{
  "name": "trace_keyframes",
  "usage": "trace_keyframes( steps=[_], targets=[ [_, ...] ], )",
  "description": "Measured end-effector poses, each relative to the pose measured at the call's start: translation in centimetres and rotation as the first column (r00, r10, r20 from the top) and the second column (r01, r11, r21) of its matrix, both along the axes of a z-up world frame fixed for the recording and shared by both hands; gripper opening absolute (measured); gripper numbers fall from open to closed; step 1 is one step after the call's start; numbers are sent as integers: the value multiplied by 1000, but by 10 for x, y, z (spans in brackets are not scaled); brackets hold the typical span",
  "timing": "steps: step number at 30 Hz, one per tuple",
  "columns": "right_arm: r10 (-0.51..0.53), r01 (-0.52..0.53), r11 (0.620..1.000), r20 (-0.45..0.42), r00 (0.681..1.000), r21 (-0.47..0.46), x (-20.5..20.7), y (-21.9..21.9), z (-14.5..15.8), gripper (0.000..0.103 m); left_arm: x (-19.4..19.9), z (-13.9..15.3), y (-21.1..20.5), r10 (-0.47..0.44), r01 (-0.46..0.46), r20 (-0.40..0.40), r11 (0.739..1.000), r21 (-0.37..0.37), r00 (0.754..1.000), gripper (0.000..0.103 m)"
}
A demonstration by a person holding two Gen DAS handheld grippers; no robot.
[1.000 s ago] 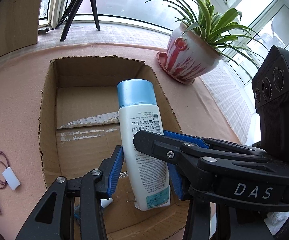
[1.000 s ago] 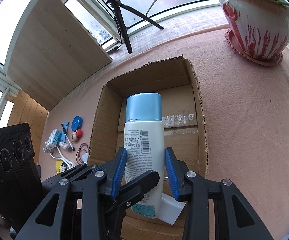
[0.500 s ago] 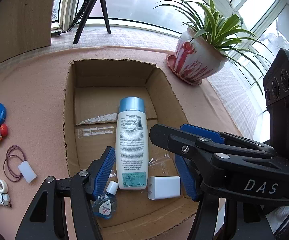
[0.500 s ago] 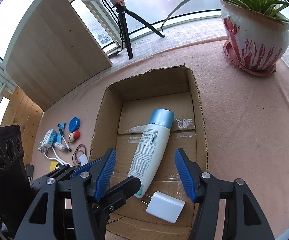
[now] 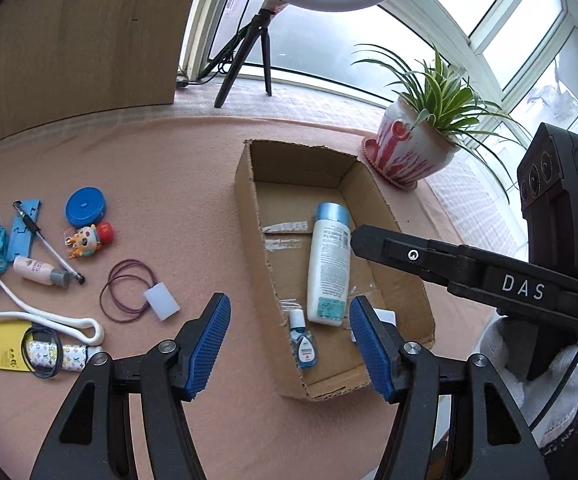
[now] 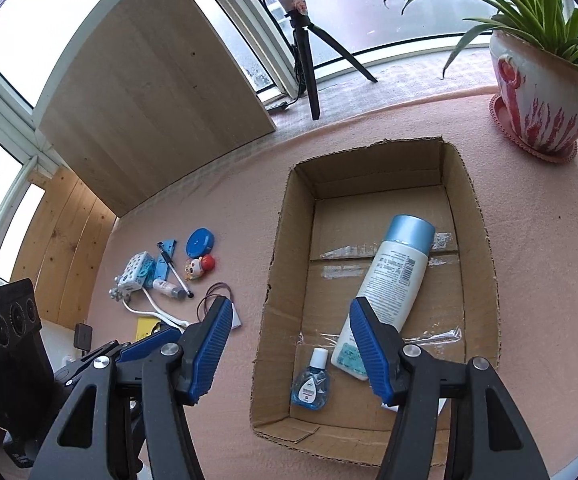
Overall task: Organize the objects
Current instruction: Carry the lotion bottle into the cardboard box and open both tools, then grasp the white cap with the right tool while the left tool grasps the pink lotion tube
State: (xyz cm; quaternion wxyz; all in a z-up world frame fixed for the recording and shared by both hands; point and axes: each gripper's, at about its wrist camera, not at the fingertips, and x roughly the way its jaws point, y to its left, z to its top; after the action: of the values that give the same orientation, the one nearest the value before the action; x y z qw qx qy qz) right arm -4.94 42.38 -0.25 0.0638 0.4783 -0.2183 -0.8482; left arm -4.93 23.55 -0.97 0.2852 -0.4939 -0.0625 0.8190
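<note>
Both grippers hang above the table with jaws spread wide and nothing between them: the left gripper over the box's near left wall, the right gripper over the same wall in its own view. In the cardboard box a white bottle lies flat, blue cap toward the far end. Just beside its base lies a small blue dropper bottle. Left of the box, small items lie on the pink table: a blue disc, a toy figure, a pen.

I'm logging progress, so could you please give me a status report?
Both grippers, left and right, open, empty. Bottle lying in box. Nothing in the way.
</note>
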Motion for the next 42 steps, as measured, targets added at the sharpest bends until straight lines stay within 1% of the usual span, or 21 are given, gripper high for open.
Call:
trace_keyframes(
  steps=[4,10,15,18,20,23,25,28,30,32,34,38,42],
  targets=[
    [44,-44,999,-1,999,3,-3,-29,1,57,3,-4,-53,69,-69,20,998,6,997,66],
    [110,-111,994,20,994,13,-11,-73,-8,57,0,-20,-129,180,-179,45,984,-22,983,66],
    [154,-157,987,56,986,36,-20,-106,-21,57,-9,-38,-174,238,-234,58,970,-68,970,66],
    [165,-172,983,98,981,61,-26,-122,-35,57,-16,-51,-190,252,-244,62,964,-109,966,68],
    [165,-176,981,126,978,77,-30,-133,-45,57,-21,-58,-196,254,-245,58,961,-127,966,69],
    [155,-172,980,153,976,100,-37,-144,-57,57,-32,-64,-200,254,-245,55,961,-127,966,73],
    [144,-164,980,165,976,116,-41,-149,-63,53,-41,-64,-198,249,-242,40,961,-132,968,77],
    [131,-157,978,178,975,139,-47,-153,-70,51,-56,-64,-188,216,-213,-2,963,-163,976,81],
    [123,-152,976,182,976,155,-50,-154,-73,51,-64,-68,-179,178,-176,-5,968,-179,984,86],
    [117,-148,976,189,975,157,-53,-152,-75,51,-71,-72,-170,148,-149,-21,966,-209,989,87],
    [114,-147,976,199,973,158,-54,-151,-78,51,-77,-76,-160,109,-116,-42,962,-248,993,88],
    [106,-145,972,205,973,186,-57,-150,-80,51,-84,-90,-142,42,-54,-47,952,-302,998,89],
    [101,-146,967,211,972,208,-61,-151,-83,51,-89,-101,-136,20,-42,-66,933,-356,998,89]
  ],
)
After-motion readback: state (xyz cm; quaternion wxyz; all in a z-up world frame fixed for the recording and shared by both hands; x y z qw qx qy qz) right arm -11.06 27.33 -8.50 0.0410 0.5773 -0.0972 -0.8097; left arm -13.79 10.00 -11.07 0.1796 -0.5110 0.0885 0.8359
